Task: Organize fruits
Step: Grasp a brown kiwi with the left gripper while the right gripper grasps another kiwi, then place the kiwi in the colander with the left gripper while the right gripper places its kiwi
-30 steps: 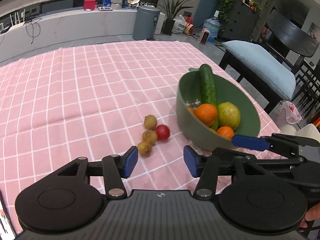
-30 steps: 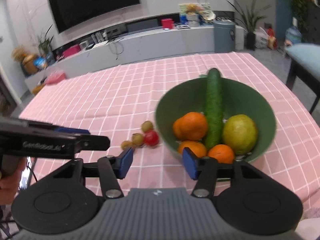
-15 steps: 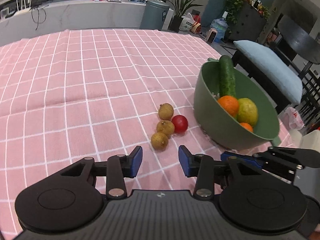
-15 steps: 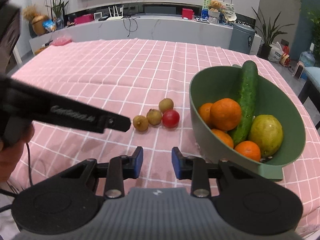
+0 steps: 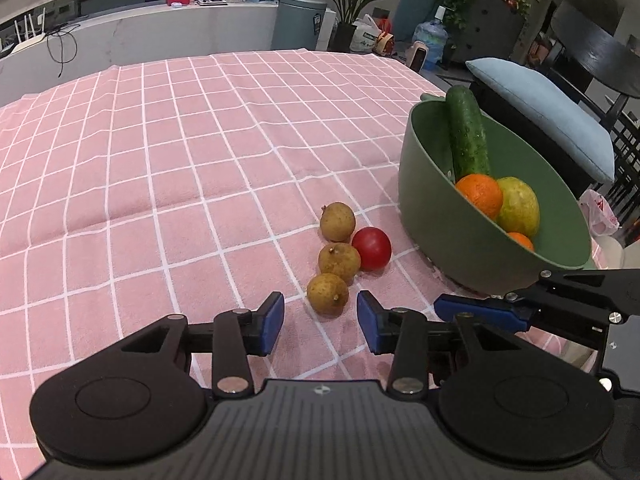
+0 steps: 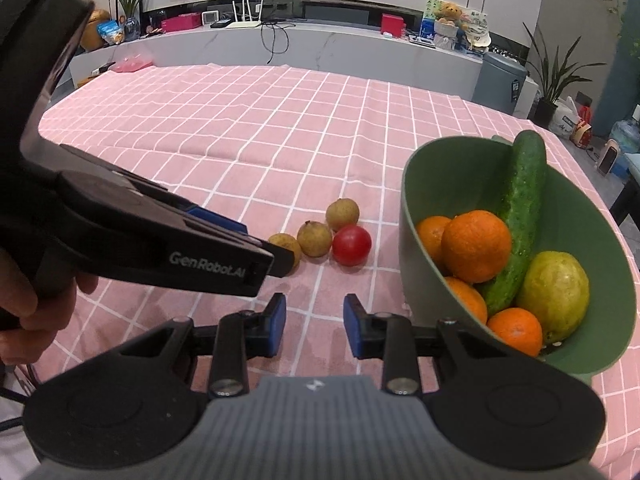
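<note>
Three small brown fruits (image 5: pixel 338 261) and a red tomato (image 5: pixel 373 248) lie together on the pink checked tablecloth (image 5: pixel 160 184). A green bowl (image 5: pixel 436 216) to their right holds a cucumber (image 5: pixel 466 136), oranges (image 5: pixel 480 194) and a yellow-green fruit (image 5: pixel 518 206). My left gripper (image 5: pixel 320 322) is open and empty, low over the cloth, with the nearest brown fruit (image 5: pixel 328 299) just ahead between its fingertips. My right gripper (image 6: pixel 315 324) is open and empty, in front of the tomato (image 6: pixel 351 245) and left of the bowl (image 6: pixel 416 280).
A chair with a blue cushion (image 5: pixel 544 116) stands beyond the table's right edge. A grey bin (image 5: pixel 298 20), plants and a low white counter (image 5: pixel 132 36) are behind the table. The left gripper's body (image 6: pixel 140 236) crosses the left of the right wrist view.
Both grippers have come lower and closer to the loose fruits. My left gripper now has the nearest brown fruit right before its open fingertips. Both grippers' jaw gaps narrowed from a second ago.
</note>
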`<state>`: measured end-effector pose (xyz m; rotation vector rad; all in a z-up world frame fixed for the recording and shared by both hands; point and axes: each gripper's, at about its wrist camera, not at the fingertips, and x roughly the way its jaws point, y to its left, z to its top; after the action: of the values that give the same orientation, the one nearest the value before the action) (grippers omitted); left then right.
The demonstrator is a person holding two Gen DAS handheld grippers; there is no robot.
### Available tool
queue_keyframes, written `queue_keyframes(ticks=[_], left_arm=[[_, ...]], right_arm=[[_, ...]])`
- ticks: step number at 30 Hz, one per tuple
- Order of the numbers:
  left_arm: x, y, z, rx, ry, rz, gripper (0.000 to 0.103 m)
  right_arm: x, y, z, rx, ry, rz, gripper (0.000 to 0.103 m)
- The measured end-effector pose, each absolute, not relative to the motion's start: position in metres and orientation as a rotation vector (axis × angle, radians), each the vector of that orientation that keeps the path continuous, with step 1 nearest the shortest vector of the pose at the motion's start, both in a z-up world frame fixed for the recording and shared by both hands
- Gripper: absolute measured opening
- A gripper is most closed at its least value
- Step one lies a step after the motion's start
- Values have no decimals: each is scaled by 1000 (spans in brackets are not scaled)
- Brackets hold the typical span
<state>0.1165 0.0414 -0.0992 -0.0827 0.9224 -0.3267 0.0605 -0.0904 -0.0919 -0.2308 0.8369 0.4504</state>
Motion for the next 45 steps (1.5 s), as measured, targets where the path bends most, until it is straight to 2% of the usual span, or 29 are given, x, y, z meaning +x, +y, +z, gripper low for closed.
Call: queue_keyframes(ticks=[5, 9, 12, 28, 42, 45], left_arm=[[120, 40, -102, -74, 913, -326, 47], [121, 40, -103, -80, 915, -331, 31], [122, 40, -103, -85, 917, -338, 25], [115, 80, -89, -231, 887, -211, 24], [117, 94, -88, -271, 882, -170, 24], [118, 93, -88, -269, 881, -174, 24]], right_arm=[[61, -91, -94, -230, 840, 458, 28], [63, -92, -95, -225, 849, 456, 28], [63, -91, -95, -226, 849, 456, 29], [77, -64, -86, -366, 744, 479, 29], [100, -30, -111, -557, 726, 496, 28], [97, -28, -115, -589, 708, 491, 25]])
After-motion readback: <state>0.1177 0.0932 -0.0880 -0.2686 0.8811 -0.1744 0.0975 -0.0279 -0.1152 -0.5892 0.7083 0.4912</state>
